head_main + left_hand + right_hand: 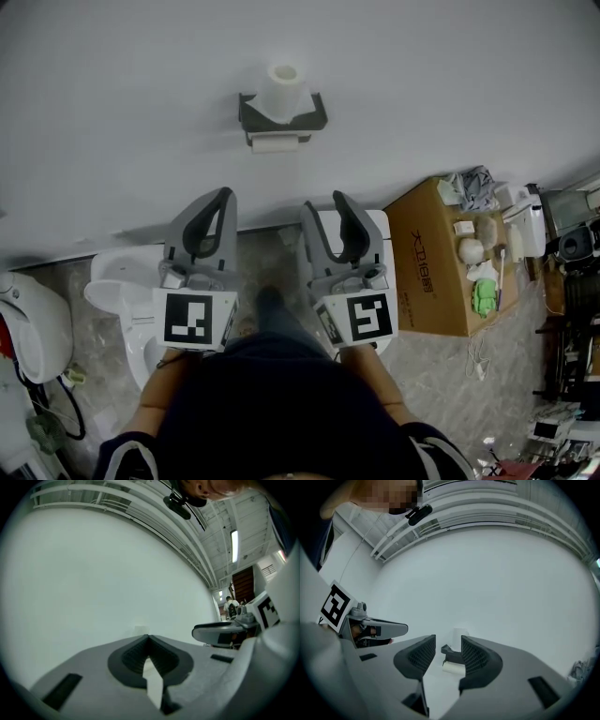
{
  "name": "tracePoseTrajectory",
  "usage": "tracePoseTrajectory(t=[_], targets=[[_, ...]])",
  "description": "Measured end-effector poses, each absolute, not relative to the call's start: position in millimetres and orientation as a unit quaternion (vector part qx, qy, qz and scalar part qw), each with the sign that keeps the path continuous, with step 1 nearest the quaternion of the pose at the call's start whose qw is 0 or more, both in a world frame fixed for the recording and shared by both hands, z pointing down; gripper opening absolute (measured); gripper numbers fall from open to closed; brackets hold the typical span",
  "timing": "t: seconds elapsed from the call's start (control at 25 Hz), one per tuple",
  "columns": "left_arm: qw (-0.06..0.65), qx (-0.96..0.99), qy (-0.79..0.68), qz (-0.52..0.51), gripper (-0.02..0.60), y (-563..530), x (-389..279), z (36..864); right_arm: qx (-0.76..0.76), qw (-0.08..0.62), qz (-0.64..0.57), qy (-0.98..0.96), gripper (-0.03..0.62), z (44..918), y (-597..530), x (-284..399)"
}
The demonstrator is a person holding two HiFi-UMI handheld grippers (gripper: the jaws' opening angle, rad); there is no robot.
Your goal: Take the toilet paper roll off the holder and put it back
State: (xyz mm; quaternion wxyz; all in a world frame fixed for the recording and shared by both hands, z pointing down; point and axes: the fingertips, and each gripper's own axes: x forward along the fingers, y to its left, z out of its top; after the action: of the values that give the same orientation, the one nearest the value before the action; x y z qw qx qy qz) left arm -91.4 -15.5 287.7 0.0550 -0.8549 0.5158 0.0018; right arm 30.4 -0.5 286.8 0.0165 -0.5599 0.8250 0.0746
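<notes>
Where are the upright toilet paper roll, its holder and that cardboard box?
toilet paper roll (283, 92): head view, on the roll's white side.
holder (317, 112): head view, on its dark right end.
cardboard box (433, 230): head view, on its bare brown face.

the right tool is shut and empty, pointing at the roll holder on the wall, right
No: the right tool is open, its jaws standing apart, as the right gripper view shows. It is empty and points at the roll holder on the wall.
</notes>
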Motion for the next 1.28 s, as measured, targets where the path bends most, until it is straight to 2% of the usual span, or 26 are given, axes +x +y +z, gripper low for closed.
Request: tracePoseTrajectory(t=[1.28], targets=[[0.037,-0.819,0.573,0.008,-0.002,-174,-70,283,-0.458,-0.011,0.069,0.886,0.234,288,-183,25]])
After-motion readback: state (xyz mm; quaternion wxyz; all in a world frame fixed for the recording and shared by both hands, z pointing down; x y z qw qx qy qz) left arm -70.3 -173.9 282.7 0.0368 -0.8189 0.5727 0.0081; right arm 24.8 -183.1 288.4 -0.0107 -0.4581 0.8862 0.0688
